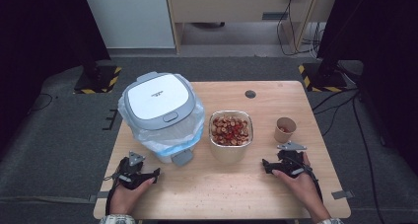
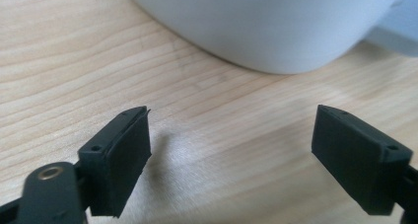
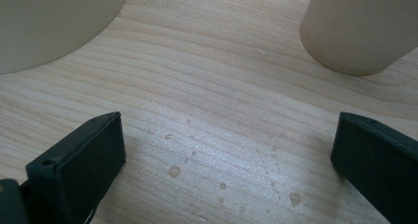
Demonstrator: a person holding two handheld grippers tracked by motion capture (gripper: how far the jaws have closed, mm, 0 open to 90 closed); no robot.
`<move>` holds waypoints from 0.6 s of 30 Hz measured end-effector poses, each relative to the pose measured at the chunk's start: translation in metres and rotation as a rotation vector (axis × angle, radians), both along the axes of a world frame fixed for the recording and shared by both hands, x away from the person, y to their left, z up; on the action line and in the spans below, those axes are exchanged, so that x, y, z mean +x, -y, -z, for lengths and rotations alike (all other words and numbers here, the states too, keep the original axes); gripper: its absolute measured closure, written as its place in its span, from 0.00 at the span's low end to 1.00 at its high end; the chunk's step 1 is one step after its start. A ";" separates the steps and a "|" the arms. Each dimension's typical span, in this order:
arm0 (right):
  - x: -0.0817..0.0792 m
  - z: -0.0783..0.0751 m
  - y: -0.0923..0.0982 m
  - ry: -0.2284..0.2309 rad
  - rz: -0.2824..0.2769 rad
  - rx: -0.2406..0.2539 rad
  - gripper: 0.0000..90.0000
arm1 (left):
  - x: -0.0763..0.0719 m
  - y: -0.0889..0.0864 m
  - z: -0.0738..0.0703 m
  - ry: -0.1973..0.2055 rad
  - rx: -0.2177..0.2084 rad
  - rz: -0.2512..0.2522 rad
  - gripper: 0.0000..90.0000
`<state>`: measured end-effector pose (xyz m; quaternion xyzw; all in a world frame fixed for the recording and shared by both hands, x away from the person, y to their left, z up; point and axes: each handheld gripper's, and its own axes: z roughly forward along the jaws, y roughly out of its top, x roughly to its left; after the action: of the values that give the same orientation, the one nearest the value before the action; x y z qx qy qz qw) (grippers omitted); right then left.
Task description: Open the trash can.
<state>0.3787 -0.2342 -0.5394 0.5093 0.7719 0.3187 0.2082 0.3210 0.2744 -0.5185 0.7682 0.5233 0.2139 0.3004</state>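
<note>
From above, the bin (image 1: 161,113), bowl (image 1: 230,134) and cup (image 1: 285,129) stand on the bench (image 1: 222,194). Up close, the left gripper (image 2: 231,150) and right gripper (image 3: 229,155) hold their jaws spread, with droplets (image 3: 173,171) between the right ones.

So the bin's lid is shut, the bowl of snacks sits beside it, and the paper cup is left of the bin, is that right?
Not quite: the paper cup stands right of the bowl, far from the bin, as the high view shows. The lid is shut and the bowl sits beside the bin.
</note>
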 end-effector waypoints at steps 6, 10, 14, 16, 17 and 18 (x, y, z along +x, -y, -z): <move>0.000 0.000 0.000 0.001 -0.002 -0.002 0.01 | -0.012 0.000 -0.011 0.045 -0.016 -0.013 0.21; 0.000 0.000 0.000 0.001 -0.002 -0.002 0.01 | -0.023 0.001 -0.019 0.082 -0.039 -0.006 0.28; 0.000 0.000 0.000 0.001 -0.002 -0.002 0.01 | -0.029 0.005 -0.027 0.120 -0.061 0.010 0.41; 0.000 0.000 0.000 0.000 -0.002 -0.001 0.01 | -0.030 0.008 -0.029 0.129 -0.065 0.022 0.49; 0.000 0.000 0.000 0.000 -0.001 -0.001 0.01 | -0.031 0.009 -0.030 0.134 -0.069 0.026 0.52; 0.000 0.000 0.000 0.001 -0.002 -0.002 0.01 | -0.031 0.010 -0.031 0.138 -0.075 0.032 0.56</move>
<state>0.3789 -0.2342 -0.5395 0.5083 0.7725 0.3184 0.2086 0.2902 0.2640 -0.4874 0.7483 0.4964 0.2417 0.3678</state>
